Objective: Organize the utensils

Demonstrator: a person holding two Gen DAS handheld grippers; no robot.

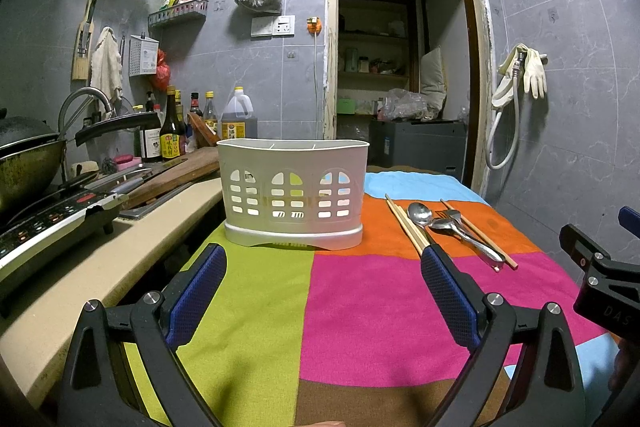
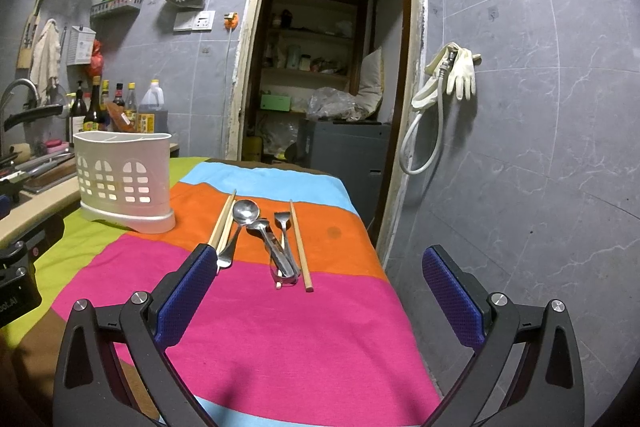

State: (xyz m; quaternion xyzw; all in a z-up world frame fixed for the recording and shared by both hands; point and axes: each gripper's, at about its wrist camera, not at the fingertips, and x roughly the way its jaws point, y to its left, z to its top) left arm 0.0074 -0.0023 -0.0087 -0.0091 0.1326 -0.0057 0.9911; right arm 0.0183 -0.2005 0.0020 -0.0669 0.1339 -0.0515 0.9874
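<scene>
A white slotted utensil holder (image 1: 294, 193) stands upright on the striped cloth, also in the right wrist view (image 2: 124, 181) at the left. Beside it lie wooden chopsticks (image 2: 222, 221), a large steel spoon (image 2: 245, 211), a smaller spoon (image 2: 266, 233), a fork (image 2: 282, 223) and one more chopstick (image 2: 300, 247); they also show in the left wrist view (image 1: 448, 227). My left gripper (image 1: 322, 267) is open and empty, in front of the holder. My right gripper (image 2: 320, 267) is open and empty, just short of the utensils.
The colourful striped cloth (image 2: 260, 327) covers the table, whose right edge drops off near the tiled wall. A counter (image 1: 120, 251) at left carries an induction cooker, wok, cutting board, knives and sauce bottles. A doorway opens behind.
</scene>
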